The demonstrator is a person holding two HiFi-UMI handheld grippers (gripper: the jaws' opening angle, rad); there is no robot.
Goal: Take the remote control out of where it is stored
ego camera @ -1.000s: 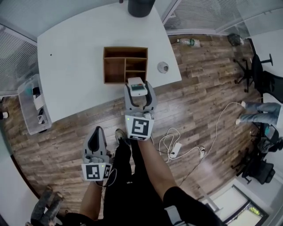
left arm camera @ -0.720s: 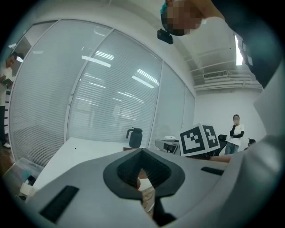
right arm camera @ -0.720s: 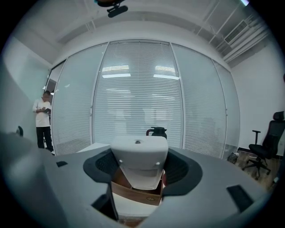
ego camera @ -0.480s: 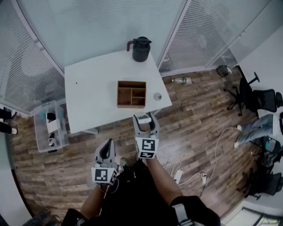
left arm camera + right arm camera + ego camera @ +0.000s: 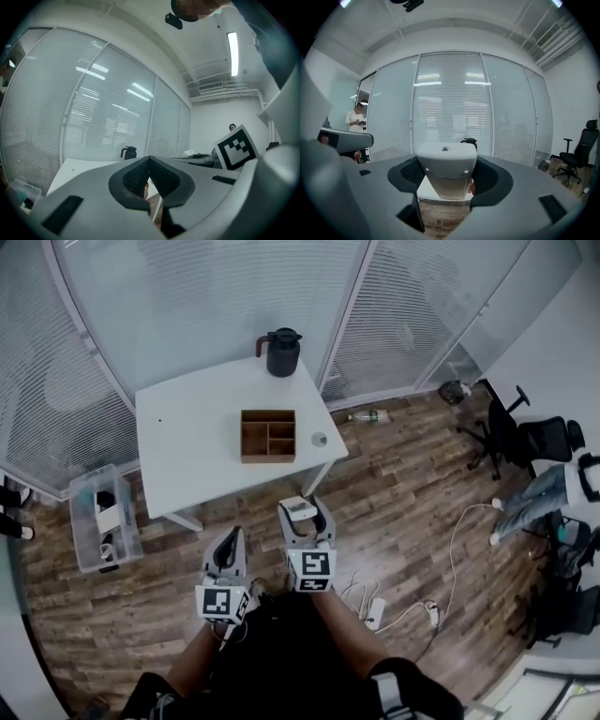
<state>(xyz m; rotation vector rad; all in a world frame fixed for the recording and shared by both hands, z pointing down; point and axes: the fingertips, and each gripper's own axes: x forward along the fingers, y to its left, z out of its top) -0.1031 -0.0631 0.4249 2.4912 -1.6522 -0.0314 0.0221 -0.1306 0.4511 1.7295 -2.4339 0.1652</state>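
Note:
My right gripper (image 5: 302, 516) is shut on the white remote control (image 5: 298, 510), holding it in the air above the wooden floor, in front of the white table (image 5: 187, 442). In the right gripper view the remote (image 5: 446, 172) fills the gap between the dark pads, its end pointing away from me. The brown wooden organizer (image 5: 267, 435) stands on the table, well away from both grippers. My left gripper (image 5: 228, 544) hangs lower left with its jaws together and nothing between them; in its own view the left gripper's (image 5: 150, 162) tips meet.
A black jug (image 5: 280, 352) stands at the table's far edge, a small round object (image 5: 319, 439) right of the organizer. A clear plastic bin (image 5: 103, 519) sits on the floor left. White cables (image 5: 375, 601) lie by my feet. Office chairs (image 5: 525, 432) stand right; glass walls behind.
The table and organizer now look smaller and farther off. Both grippers have drawn back from the table, the right one still carrying the remote.

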